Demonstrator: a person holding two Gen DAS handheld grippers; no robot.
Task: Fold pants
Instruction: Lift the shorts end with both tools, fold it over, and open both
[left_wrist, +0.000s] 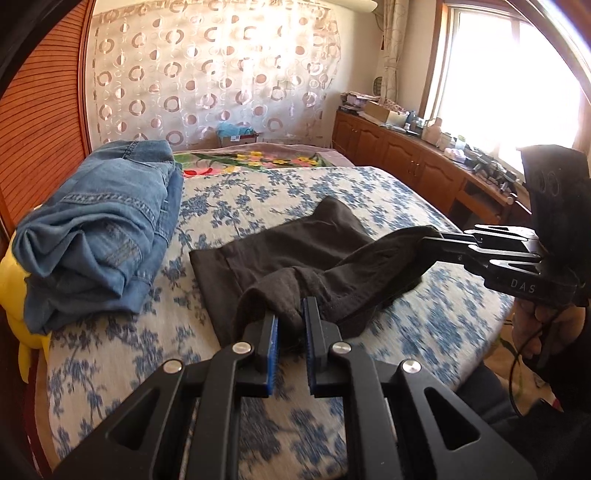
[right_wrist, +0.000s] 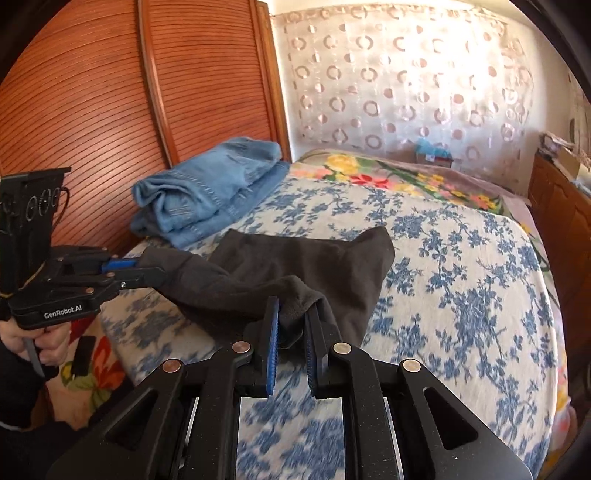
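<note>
Ahead of both grippers, the pants (left_wrist: 295, 254) are lying crosswise; left gripper (left_wrist: 291, 325) and right gripper (right_wrist: 293, 325) are each pinching a near corner, jaws nearly closed.

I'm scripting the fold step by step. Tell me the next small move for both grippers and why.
Probably carry both pinched corners forward over the dark pants toward their far edge. The left gripper and right gripper are each shut on a near corner, the near end is lifted off the bed, and the far end lies flat. The jeans lie clear at the side.
</note>
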